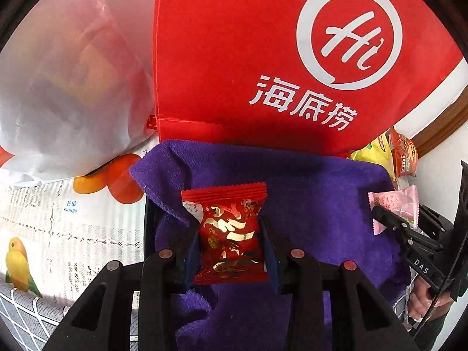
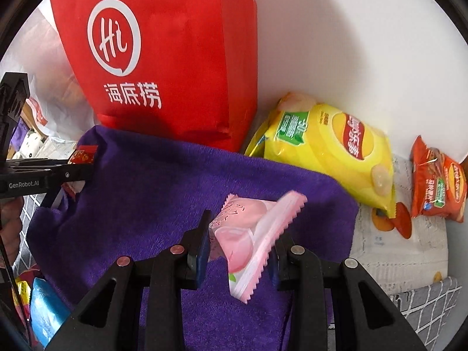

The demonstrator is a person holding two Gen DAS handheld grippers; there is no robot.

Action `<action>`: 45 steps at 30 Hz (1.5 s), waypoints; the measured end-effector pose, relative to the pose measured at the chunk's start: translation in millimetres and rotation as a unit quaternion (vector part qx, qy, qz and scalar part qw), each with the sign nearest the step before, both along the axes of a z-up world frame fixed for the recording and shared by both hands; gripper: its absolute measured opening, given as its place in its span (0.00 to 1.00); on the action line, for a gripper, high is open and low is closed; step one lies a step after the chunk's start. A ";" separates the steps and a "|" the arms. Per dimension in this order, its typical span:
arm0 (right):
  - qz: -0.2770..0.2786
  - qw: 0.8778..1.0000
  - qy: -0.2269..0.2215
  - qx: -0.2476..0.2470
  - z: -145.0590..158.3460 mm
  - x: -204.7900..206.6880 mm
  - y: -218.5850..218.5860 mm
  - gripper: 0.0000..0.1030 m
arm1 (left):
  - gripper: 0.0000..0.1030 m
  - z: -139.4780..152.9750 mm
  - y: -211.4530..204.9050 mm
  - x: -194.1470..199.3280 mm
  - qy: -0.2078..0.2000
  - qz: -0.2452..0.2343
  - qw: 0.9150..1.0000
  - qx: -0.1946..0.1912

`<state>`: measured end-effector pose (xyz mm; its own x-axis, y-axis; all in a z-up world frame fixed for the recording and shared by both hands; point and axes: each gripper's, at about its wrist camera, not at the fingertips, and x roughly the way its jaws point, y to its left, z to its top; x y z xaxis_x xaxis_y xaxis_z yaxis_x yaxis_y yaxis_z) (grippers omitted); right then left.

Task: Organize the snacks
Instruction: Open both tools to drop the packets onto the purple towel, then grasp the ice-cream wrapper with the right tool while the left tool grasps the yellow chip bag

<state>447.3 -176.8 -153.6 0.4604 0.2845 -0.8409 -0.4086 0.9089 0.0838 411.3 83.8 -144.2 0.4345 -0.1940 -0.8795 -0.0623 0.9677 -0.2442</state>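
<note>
The left gripper point(image 1: 231, 234) clamps a red snack packet point(image 1: 229, 234) and the right gripper point(image 2: 242, 242) pinches a pink snack packet point(image 2: 248, 234), both above the purple towel point(image 2: 152, 181). The pink packet sits skewed and may slip. Beyond the towel's far edge stands the red bag point(image 2: 163, 44).

Right gripper point(image 2: 241, 251) jaws clamp pink snack packet point(image 2: 251, 234) over purple towel point(image 2: 152, 181). Red Haidilao bag point(image 2: 163, 52) behind towel. Yellow Lay's chip bag point(image 2: 330, 146), orange snack packet point(image 2: 435, 184) right. Left gripper point(image 2: 79, 169) holds red packet point(image 2: 83, 154) at left edge.
</note>
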 end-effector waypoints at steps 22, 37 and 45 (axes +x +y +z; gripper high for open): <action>-0.018 0.998 -0.060 -0.025 46.8 -17.5 -1.6 0.74 | 0.68 27.1 -40.2 2.5 -0.031 -0.033 0.998 0.034; -0.133 0.983 -0.120 -0.033 102.5 -107.2 -53.0 0.75 | 0.68 118.2 -34.9 -60.1 -0.125 -0.051 0.991 0.023; -0.139 0.983 -0.123 0.017 112.3 -164.6 -78.1 0.75 | 0.68 136.7 -38.0 -114.5 -0.134 -0.060 0.989 0.030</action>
